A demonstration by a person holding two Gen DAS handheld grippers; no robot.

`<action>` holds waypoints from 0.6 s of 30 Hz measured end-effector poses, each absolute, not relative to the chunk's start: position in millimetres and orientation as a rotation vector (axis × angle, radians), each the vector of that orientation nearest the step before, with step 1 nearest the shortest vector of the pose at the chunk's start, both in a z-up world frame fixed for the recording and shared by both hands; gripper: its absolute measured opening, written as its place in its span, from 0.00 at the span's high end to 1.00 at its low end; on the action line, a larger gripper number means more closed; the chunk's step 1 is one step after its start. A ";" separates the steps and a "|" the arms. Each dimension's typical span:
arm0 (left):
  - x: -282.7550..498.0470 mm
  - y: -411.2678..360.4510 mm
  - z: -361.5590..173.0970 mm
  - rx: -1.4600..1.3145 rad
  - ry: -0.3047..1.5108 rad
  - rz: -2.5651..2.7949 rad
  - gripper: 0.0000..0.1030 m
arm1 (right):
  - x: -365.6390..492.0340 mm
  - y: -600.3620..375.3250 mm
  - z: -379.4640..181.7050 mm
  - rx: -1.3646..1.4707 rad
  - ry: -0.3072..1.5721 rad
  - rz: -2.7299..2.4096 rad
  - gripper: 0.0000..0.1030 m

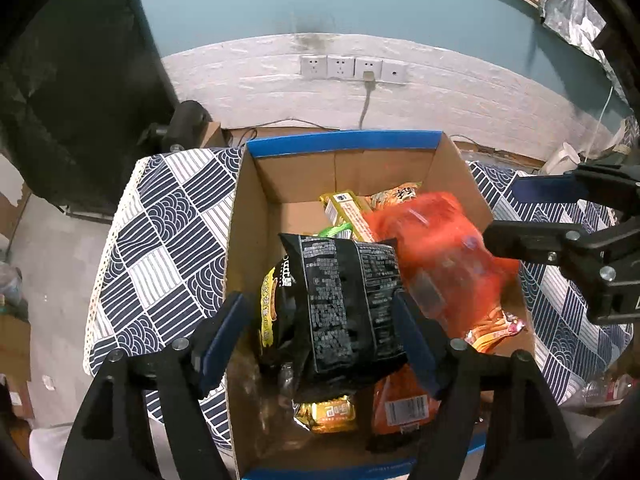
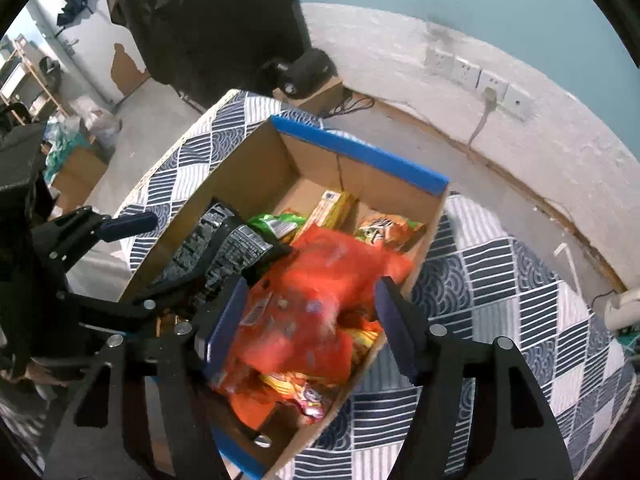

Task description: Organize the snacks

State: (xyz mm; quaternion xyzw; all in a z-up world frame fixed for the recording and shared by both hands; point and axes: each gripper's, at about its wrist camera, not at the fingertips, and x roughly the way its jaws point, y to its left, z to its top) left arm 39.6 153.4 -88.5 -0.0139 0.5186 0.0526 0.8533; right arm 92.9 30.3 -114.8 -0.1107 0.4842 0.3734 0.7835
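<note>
Snacks are being gathered into an open cardboard box (image 1: 256,208) with blue-taped rims, which is set on a tabletop (image 1: 160,232) covered by a navy-and-white patterned cloth; the box takes up the middle of the cloth and reaches toward the far edge, beyond which a white wall with sockets is seen. Inside the box, toward the far wall, a yellow-green carton (image 1: 344,208), a green packet (image 2: 276,224) and an orange noodle packet (image 2: 386,230) are already laid, and further orange and gold packets are seen near the near rim. A black snack bag (image 1: 344,300) is seen between the fingers of the left tool (image 1: 324,332), over the left half of the box; the right finger is pressed against the bag, but the left finger appears to stand slightly apart from it, so the jaws are moderately spread and a firm hold cannot be confirmed. An orange snack bag (image 2: 312,312) is seen between the widely spread fingers of the right tool (image 2: 310,320), over the right half of the box; it is blurred, and whether it is gripped or loose cannot be told. The placing step is judged to be in hand, with both bags at the point of being set down. The next move is judged to call for both tools to be lifted clear of the box without the bags being dragged out.
</note>
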 end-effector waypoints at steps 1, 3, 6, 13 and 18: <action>39.1 153.2 -87.1 -0.030 1.089 0.110 0.26 | 91.3 27.8 -112.4 -0.238 1.041 0.800 0.35; 36.1 151.1 -81.2 -0.027 1.078 0.109 0.26 | 87.5 22.6 -107.1 -0.231 1.028 0.783 0.35; 30.8 148.1 -73.0 -0.011 1.058 0.103 0.25 | 79.9 15.2 -97.7 -0.232 1.000 0.768 0.34; 13.0 131.8 -44.5 0.071 0.989 0.083 0.22 | 53.0 -7.5 -68.4 -0.255 0.898 0.736 0.30; 3.3 121.3 -25.9 0.120 0.944 0.086 0.16 | 41.3 -21.7 -50.5 -0.237 0.842 0.724 0.29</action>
